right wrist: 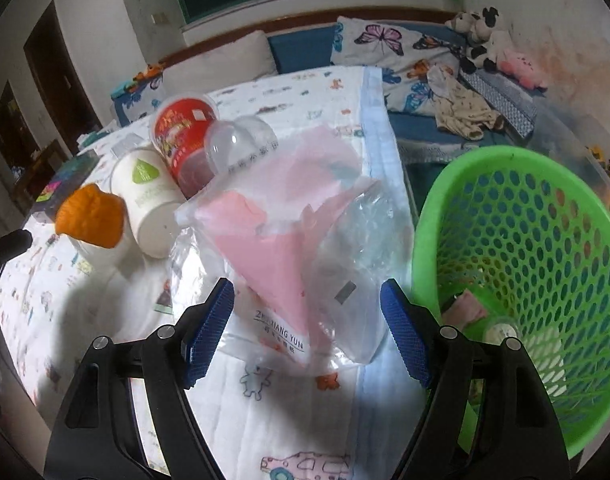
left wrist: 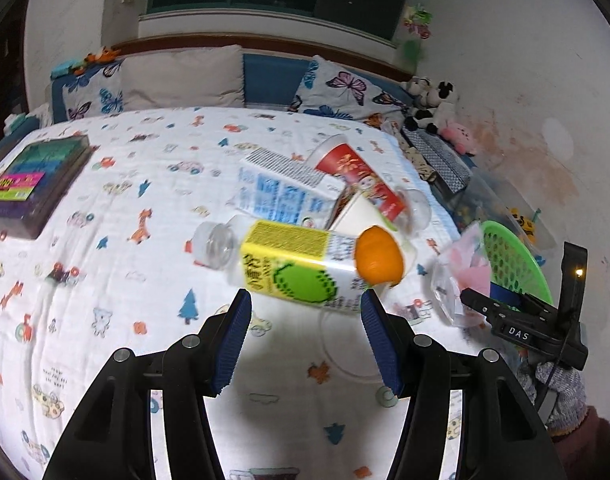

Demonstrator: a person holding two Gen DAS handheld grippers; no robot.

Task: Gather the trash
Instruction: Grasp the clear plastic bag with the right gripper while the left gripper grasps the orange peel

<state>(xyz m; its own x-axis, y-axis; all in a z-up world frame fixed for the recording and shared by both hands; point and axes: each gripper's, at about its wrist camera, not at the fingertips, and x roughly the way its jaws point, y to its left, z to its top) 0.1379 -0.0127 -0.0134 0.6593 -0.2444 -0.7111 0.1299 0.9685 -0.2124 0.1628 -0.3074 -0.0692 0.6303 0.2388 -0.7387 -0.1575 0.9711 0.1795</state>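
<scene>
Bed (left wrist: pixel 105 208) with printed sheet fills both views; trash sits clustered centre-right in the left wrist view. Green mesh basket (right wrist: pixel 517 248) takes the right side of the right wrist view, standing just off the bed edge, a few scraps already at its bottom. Clear plastic bag (right wrist: pixel 289 240) with pink paper inside lies mid-frame, directly ahead of the right tongs (right wrist: pixel 307 320): spread, pads either side of the bag's near end, not pressing it. Bottle (left wrist: pixel 301 268) with yellow-green label and orange cap lies on its side at centre of the left wrist view, just ahead of the left tongs (left wrist: pixel 305 320): spread, nothing pinched. Behind it: blue-white carton (left wrist: pixel 281 192), red cup (left wrist: pixel 357 184), white cup (right wrist: pixel 145 196), clear dome lid (right wrist: pixel 237 140), all overlapping. Risks: bag is limp and slick, so a shallow pinch likely grabs film only and it slips or spills the paper. Bottle is round on a soft sheet; off-centre closing could roll it into the pile. Basket looks light and a knock could tip it.
</scene>
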